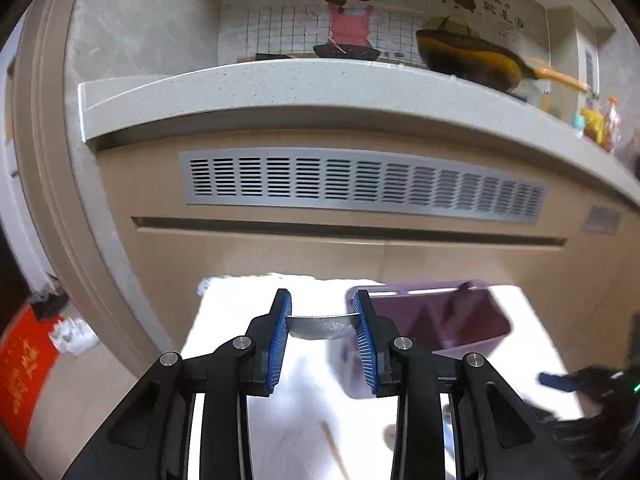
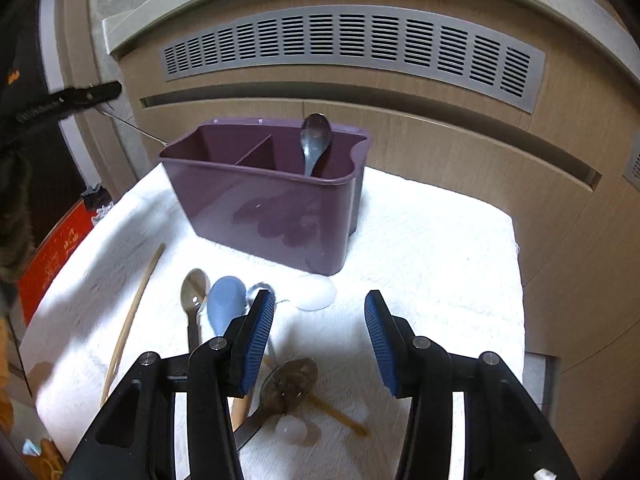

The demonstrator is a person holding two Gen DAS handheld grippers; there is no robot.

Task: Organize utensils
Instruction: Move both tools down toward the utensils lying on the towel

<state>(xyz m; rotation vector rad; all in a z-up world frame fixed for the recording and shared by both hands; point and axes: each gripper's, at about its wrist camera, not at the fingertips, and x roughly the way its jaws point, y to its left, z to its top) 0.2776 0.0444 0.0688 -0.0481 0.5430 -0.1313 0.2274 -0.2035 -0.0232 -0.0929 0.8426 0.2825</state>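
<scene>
So the biggest thing going on is the wooden kitchen cabinet [image 2: 440, 136] with a long grey vent grille [image 2: 352, 46] across it, and right in front sits a worktop covered by a white towel [image 2: 432, 248]. On the towel there's a purple utensil caddy [image 2: 272, 208] with a divider splitting it into compartments, and one metal spoon [image 2: 316, 140] stands upright in the right-hand compartment, bowl end up.

Left gripper [image 1: 323, 330] is up off the towel with its blue ribbed fingers [image 1: 280, 344] clamped on a metal utensil [image 1: 322, 326] lying crosswise between the pads; it's blurry, so can't say for sure if it's a spoon or something else. From that view the caddy sits just behind and to the right of it.

Right gripper [image 2: 320, 336] hangs over the near side of the towel, fingers spread apart with nothing between them.

The rest of the utensils are loose on the towel in front of the caddy: a wooden chopstick [image 2: 132, 324] off to the left, a steel spoon [image 2: 195, 300], a blue-grey spoon [image 2: 224, 304] just beside it, a white ceramic spoon [image 2: 318, 292] near the caddy's front corner, and a brownish slotted spoon [image 2: 290, 386] lowest in the right wrist view, partly behind the left finger
</scene>
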